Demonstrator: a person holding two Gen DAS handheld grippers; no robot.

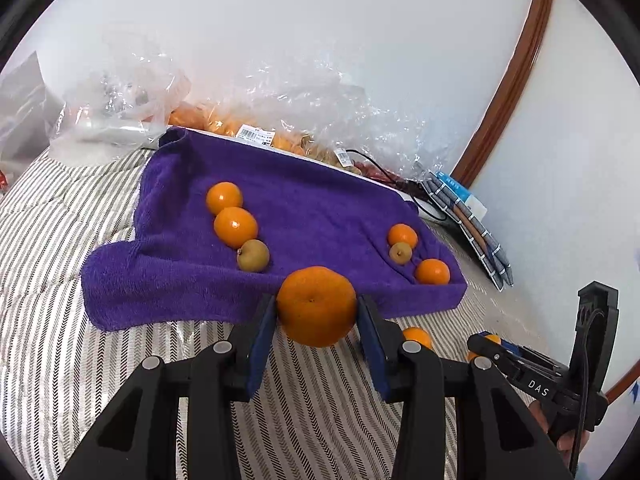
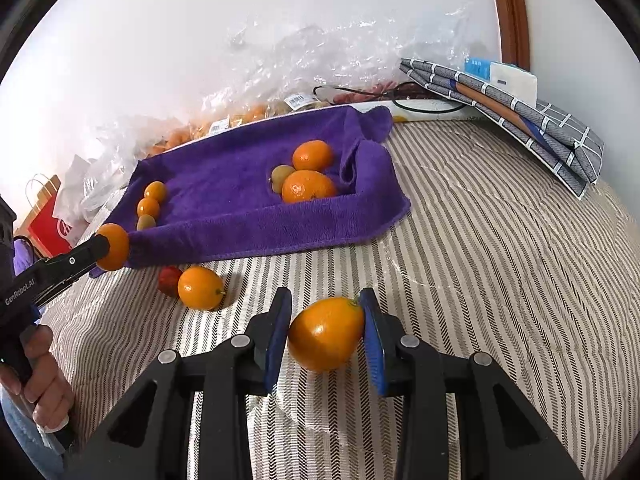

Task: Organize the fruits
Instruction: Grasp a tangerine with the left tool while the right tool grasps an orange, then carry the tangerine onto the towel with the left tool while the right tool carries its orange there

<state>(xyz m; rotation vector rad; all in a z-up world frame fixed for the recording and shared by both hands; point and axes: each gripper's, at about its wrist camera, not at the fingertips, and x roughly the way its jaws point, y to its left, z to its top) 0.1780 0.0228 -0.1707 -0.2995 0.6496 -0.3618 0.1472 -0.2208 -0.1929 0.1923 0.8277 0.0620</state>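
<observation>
While my striped bedcover (image 2: 500, 260) carries the purple towel (image 1: 280, 216) with six fruits on it, my left gripper (image 1: 316, 312) is clamped on a mandarin (image 1: 316, 306) at the towel's near edge, and my right gripper (image 2: 326, 334) pinches a smaller orange (image 2: 326, 334) above the cover.

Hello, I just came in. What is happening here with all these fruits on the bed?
A person is sorting fruit with a handheld gripper in each hand. The left gripper is shut on a large orange at the near edge of the purple towel. The right gripper clamps an oval orange fruit above the striped bedcover. Six fruits already lie on the towel in two groups of three. One orange and a red fruit lie loose on the bedcover.
</observation>
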